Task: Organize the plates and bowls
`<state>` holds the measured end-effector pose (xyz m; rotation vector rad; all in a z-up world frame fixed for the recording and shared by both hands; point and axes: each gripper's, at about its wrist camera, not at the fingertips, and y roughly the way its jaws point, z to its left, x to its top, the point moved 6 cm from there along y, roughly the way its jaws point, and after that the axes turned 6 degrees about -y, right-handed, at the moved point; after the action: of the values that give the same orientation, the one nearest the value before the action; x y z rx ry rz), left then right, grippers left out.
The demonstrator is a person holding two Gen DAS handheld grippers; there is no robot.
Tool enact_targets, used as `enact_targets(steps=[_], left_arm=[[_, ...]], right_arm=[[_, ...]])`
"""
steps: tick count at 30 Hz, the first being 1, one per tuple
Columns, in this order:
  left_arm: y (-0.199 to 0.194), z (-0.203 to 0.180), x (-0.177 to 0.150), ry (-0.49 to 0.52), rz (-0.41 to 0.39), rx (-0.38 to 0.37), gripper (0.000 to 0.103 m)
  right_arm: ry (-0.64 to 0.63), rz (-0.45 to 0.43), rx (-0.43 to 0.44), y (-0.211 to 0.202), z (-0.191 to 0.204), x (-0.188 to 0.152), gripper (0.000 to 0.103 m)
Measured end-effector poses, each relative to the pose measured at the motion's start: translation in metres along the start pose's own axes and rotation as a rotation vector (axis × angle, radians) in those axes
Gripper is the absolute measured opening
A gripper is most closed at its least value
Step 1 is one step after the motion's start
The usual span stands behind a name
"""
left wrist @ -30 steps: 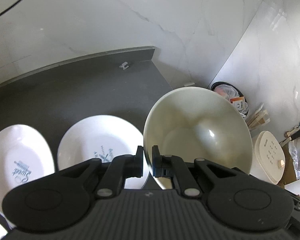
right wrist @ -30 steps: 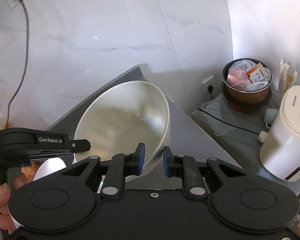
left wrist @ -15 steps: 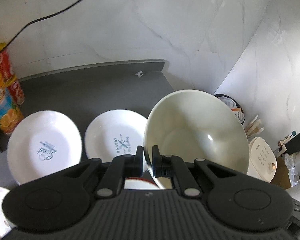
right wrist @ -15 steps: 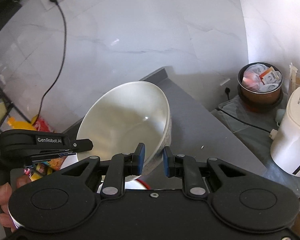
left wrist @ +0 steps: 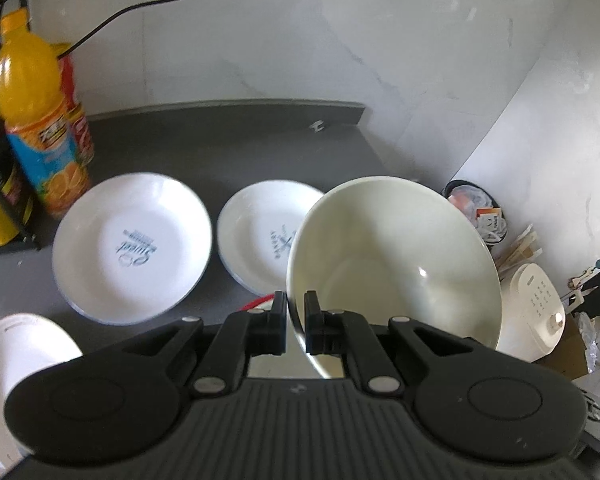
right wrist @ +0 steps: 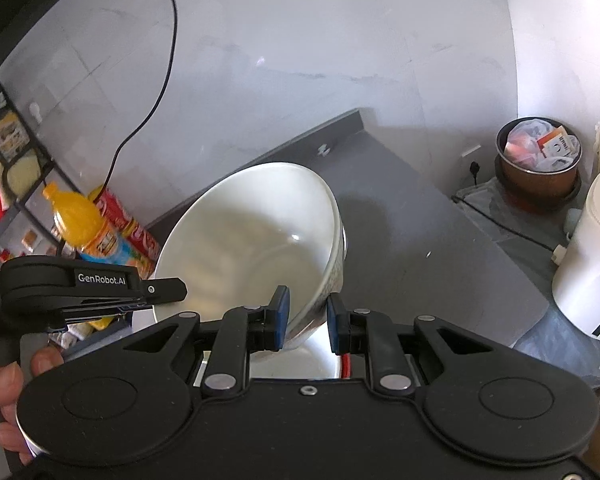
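A large cream bowl [left wrist: 392,264] hangs tilted above the dark counter [left wrist: 220,144]. My left gripper [left wrist: 296,312] is shut on its rim. In the right wrist view the same bowl [right wrist: 252,248] has its near wall pinched between the blue pads of my right gripper [right wrist: 307,316], and the left gripper [right wrist: 180,291] clamps the rim's left side. Two white printed plates lie on the counter: one [left wrist: 132,244] at the left, one [left wrist: 268,236] partly behind the bowl. A red-rimmed white dish [right wrist: 344,360] shows under the bowl.
An orange juice bottle [left wrist: 40,132] and red packs stand at the counter's back left by a black rack. Another white plate [left wrist: 20,360] lies at the near left. Beyond the counter's right edge, on the floor, are a full bin [right wrist: 540,160] and a white appliance [right wrist: 592,264]. A hand [right wrist: 4,392] holds the left gripper.
Both grippers have risen and drawn back with the bowl held between them. More of the counter, both plates and the juice bottle have come into view.
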<state>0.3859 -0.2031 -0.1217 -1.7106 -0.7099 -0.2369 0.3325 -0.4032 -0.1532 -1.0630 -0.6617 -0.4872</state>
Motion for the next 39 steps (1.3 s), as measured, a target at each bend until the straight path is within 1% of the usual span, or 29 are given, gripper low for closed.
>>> enact_targets(steps=[10,18,28,39], left_arm=[[-0.005,0.029,-0.031,-0.041,0.041,0.033,0.006],[0.002,0.043,-0.048,-0.066,0.079,0.06,0.006],[0.014,0.05,-0.056,-0.077,0.105,0.088,0.006],[0.022,0.049,-0.062,-0.085,0.113,0.118,0.006]], right_arm=[[-0.041,0.058,0.016,0.002,0.014,-0.023,0.02],[-0.06,0.113,0.018,0.011,0.02,-0.041,0.02],[-0.094,0.157,0.001,0.026,0.025,-0.052,0.02],[-0.107,0.184,0.005,0.036,0.02,-0.058,0.02]])
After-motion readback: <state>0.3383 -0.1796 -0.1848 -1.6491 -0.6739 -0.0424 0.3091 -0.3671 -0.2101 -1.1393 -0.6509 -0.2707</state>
